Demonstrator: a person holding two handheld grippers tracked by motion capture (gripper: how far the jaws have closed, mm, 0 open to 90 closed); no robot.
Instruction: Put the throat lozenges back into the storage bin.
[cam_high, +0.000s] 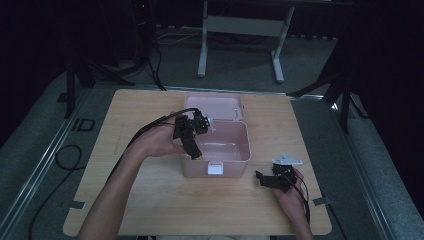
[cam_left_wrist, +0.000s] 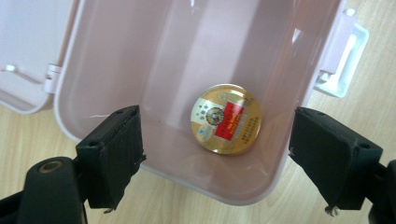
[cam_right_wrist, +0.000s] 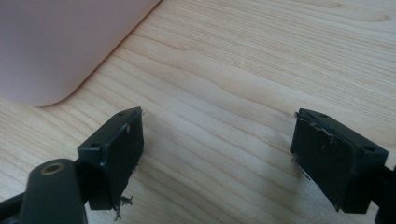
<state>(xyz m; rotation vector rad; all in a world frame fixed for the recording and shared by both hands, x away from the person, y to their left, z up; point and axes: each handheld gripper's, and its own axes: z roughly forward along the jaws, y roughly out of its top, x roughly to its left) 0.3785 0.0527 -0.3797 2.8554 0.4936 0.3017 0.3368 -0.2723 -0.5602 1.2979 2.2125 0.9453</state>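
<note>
Left gripper (cam_left_wrist: 217, 158): hovering over pink box (cam_high: 240, 155), jaws spread wide, holding nothing. Round gold-and-red tin (cam_left_wrist: 226, 118), label too small to read, lying on box floor between and beyond jaws. Right gripper (cam_right_wrist: 217, 161): gaping, empty, over bare table (cam_right_wrist: 261, 56) beside box corner.

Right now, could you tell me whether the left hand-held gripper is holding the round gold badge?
No, the left hand-held gripper stands wide open above the pink box, and the gold badge lies loose on the box floor.
</note>
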